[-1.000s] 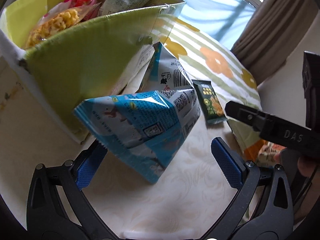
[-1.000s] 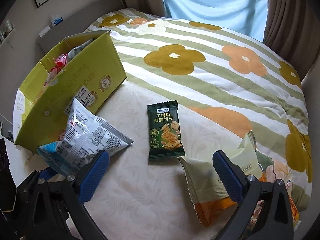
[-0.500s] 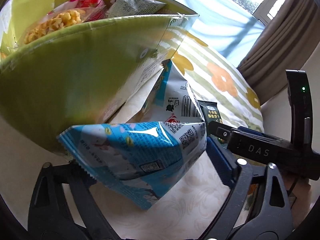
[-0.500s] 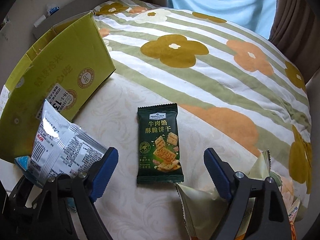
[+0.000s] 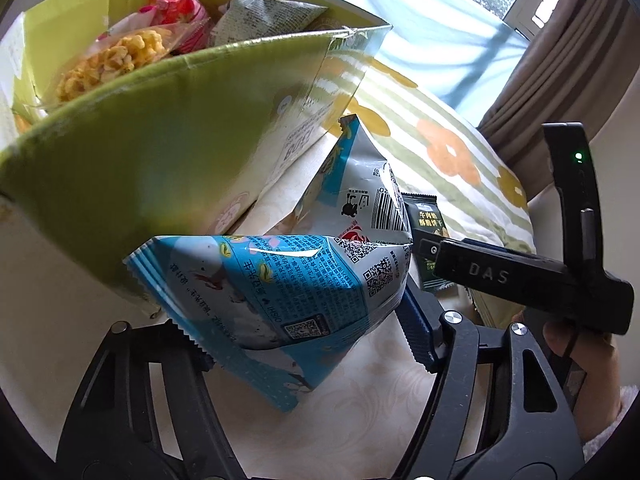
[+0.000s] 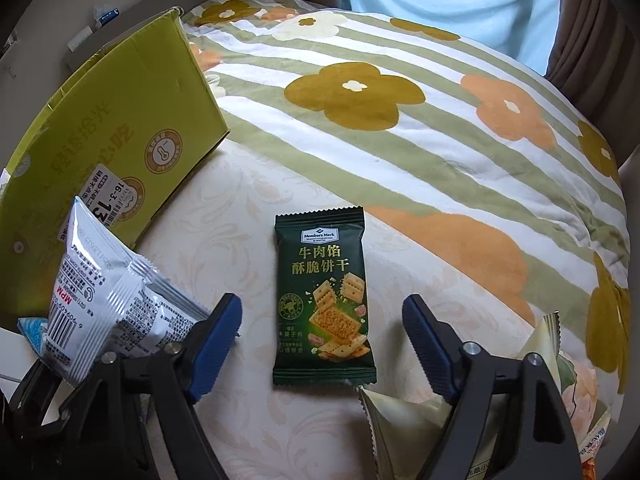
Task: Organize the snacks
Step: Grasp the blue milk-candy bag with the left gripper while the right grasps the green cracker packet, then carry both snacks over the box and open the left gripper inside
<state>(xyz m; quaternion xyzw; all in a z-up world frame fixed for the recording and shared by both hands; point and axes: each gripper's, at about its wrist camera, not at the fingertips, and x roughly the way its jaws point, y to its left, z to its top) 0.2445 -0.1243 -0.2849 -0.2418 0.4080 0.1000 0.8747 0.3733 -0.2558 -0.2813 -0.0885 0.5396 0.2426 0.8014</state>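
Both grippers have narrowed. The left gripper (image 5: 296,344) closes onto the puffy blue-and-white foil snack bag (image 5: 280,280); overpressure risks bursting it. The right gripper (image 6: 322,320), jaws apart and closing, straddles the flat dark-green biscuit packet (image 6: 323,300); pads may skid over it.

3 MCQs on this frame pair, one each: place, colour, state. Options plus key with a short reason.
1. Where does the dark green cracker packet lie?
A. inside the box
B. flat on the cream surface, between the right gripper's fingers
C. on the flowered quilt

2. What colour is the cardboard box?
A. yellow-green
B. red
C. plain brown

3. How is the blue and white snack bag placed?
A. lying in the box
B. between the closing fingers of the left gripper
C. under the cracker packet

Key: B, the packet lies flat with a blue pad either side; A, the box walls are yellow-green; B, the bag fills the left gripper's gap.
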